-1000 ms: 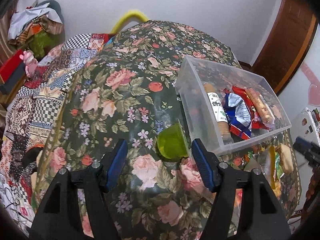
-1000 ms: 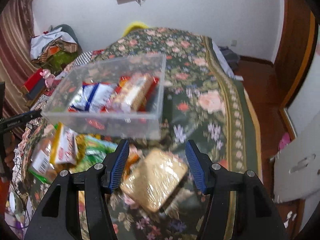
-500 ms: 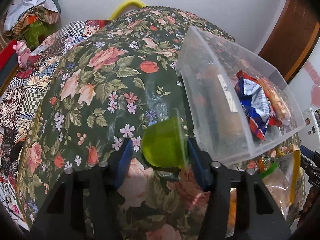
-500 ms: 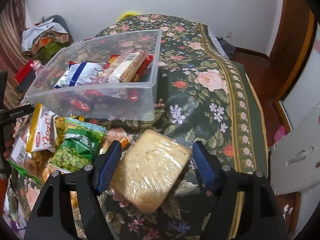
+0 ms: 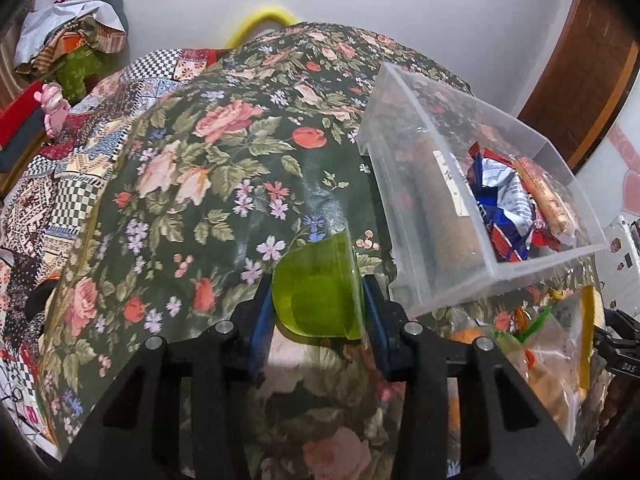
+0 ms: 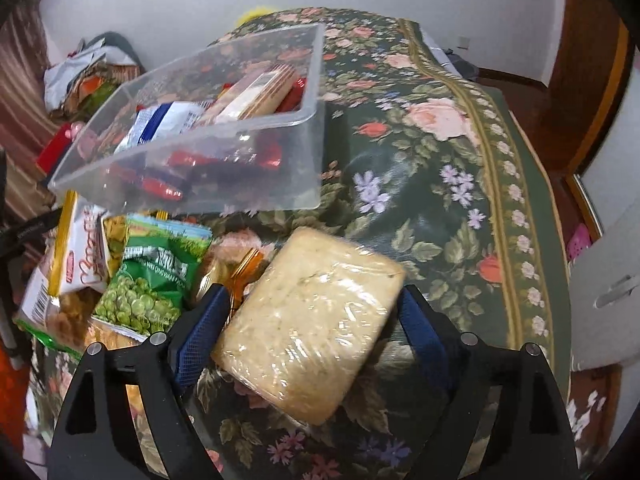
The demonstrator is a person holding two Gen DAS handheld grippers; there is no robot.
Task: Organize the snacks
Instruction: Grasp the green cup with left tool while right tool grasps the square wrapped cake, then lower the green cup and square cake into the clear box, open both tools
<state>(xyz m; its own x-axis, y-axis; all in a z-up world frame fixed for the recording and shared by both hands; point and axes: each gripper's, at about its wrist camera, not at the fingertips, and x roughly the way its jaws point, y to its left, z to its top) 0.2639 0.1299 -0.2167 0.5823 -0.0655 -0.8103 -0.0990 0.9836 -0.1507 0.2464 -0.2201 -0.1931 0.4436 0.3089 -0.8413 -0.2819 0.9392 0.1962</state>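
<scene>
In the left wrist view, the left gripper (image 5: 318, 312) has its blue-padded fingers (image 5: 262, 316) closed in against both sides of a green jelly cup (image 5: 318, 294), holding it. The cup lies on its side, its axis running roughly left to right across the fingers, with its wider rim toward the right finger and its narrower base toward the left. Under it spreads the dark floral cloth (image 5: 224, 184) that covers the desk. Just to the right of the cup, and beyond it, stands the clear plastic bin (image 5: 424, 216), its near corner close to the right finger; its long axis runs away from the camera. Inside lie a brown tube-shaped pack along the left wall, a blue-and-white wrapper and a long orange biscuit pack.

In the right wrist view, the right gripper (image 6: 310, 324) has its fingers (image 6: 200, 332) spread wide on either side of a plastic-wrapped bread slab (image 6: 310, 316). The left pad is at the slab's near left edge and the right pad at its far right corner; whether they press on it I cannot tell. The slab lies flat on the cloth, its long axis slanting from near left to far right. To its left lies a green pea packet (image 6: 152, 280), then a yellow-edged snack bag (image 6: 82, 264). Farther off stands the bin.
</scene>
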